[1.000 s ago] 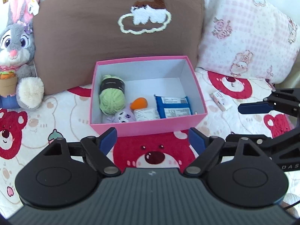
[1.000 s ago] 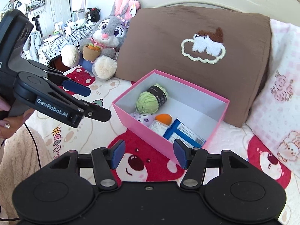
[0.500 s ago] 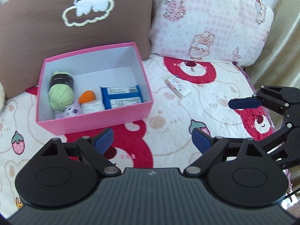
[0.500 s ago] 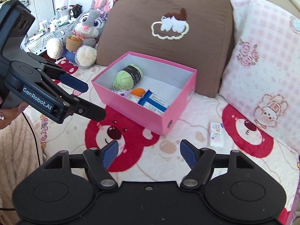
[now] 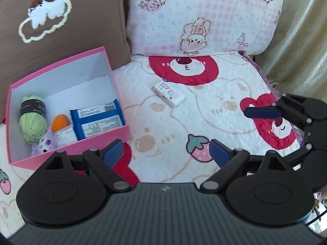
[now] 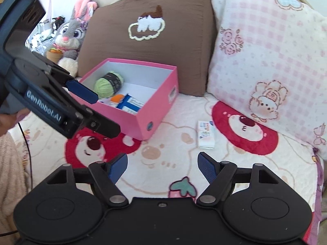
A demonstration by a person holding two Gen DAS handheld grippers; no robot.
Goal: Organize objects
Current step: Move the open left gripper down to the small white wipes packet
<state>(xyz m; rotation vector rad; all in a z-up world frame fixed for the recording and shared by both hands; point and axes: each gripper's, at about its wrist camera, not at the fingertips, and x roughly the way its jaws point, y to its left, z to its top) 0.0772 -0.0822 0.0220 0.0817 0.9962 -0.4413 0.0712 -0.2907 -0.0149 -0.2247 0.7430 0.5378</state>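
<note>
A small white carton (image 5: 168, 92) lies flat on the bear-print bedspread, right of the pink box (image 5: 120, 94). My left gripper (image 5: 166, 153) hovers open and empty over the spread, short of the carton. In the right wrist view the carton (image 6: 206, 134) lies just beyond my right gripper (image 6: 162, 167), which is also open and empty. The pink box (image 6: 161, 102) holds a green yarn ball (image 5: 32, 122), an orange piece (image 5: 60, 122), a blue packet (image 5: 98, 120) and a purple toy (image 5: 46, 144).
A brown cushion (image 6: 147, 30) and a pink checked pillow (image 6: 265, 51) lean behind the box and carton. A grey rabbit plush (image 6: 69, 34) sits far left. A cream curtain (image 5: 302, 40) bounds the bed's right edge. A hand (image 6: 8, 120) holds the left gripper.
Both grippers swung right, so the pink box slid to the left of each view and the white carton came nearer. Both pairs of jaws widened, the right pair more.
</note>
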